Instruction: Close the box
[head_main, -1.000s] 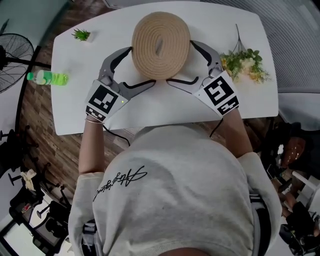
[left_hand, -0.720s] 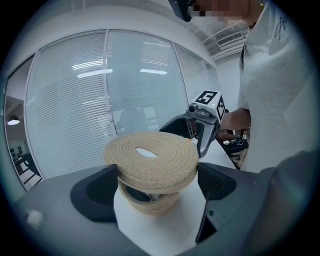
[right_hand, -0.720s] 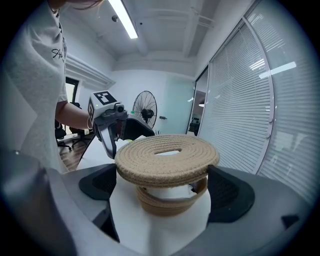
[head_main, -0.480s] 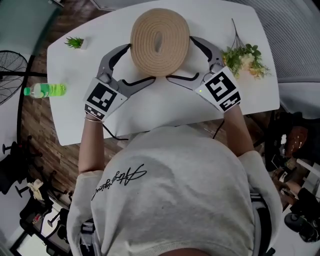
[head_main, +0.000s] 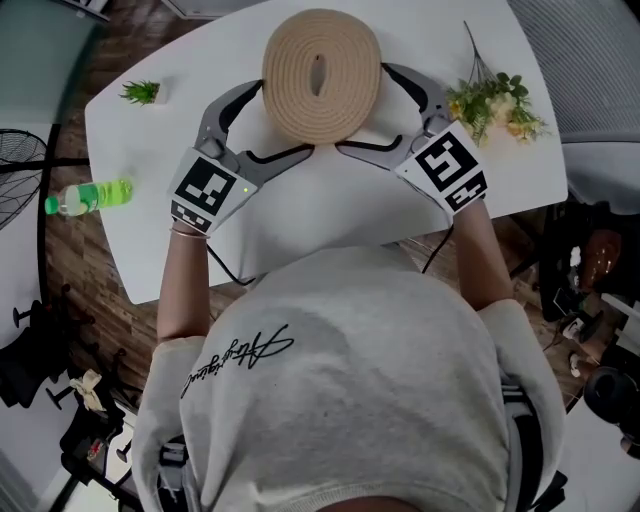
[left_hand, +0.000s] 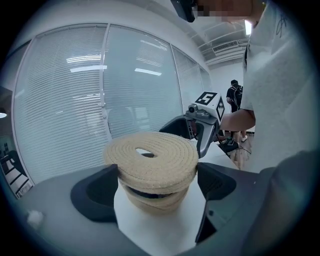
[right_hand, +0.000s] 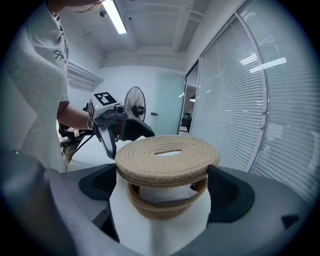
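A round woven rope lid (head_main: 322, 72) with a slot in its middle hangs level just over the matching woven box (right_hand: 165, 206) on the white table (head_main: 320, 215). My left gripper (head_main: 285, 120) takes the lid from the left and my right gripper (head_main: 362, 110) from the right, and each is shut on the lid's rim. In the left gripper view the lid (left_hand: 150, 156) sits almost on the box (left_hand: 150, 199). A dark gap still shows under the lid (right_hand: 167, 156) in the right gripper view. From the head view the box is hidden beneath the lid.
A spray of yellow and white flowers (head_main: 495, 100) lies at the table's right end. A small green plant (head_main: 140, 92) stands at the far left corner. A green bottle (head_main: 85, 197) lies beyond the left edge, near a fan (head_main: 15, 190). Window blinds fill the background.
The lid has come down a little closer to the box, and the gap under it has narrowed in the left gripper view. Both grippers keep their hold.
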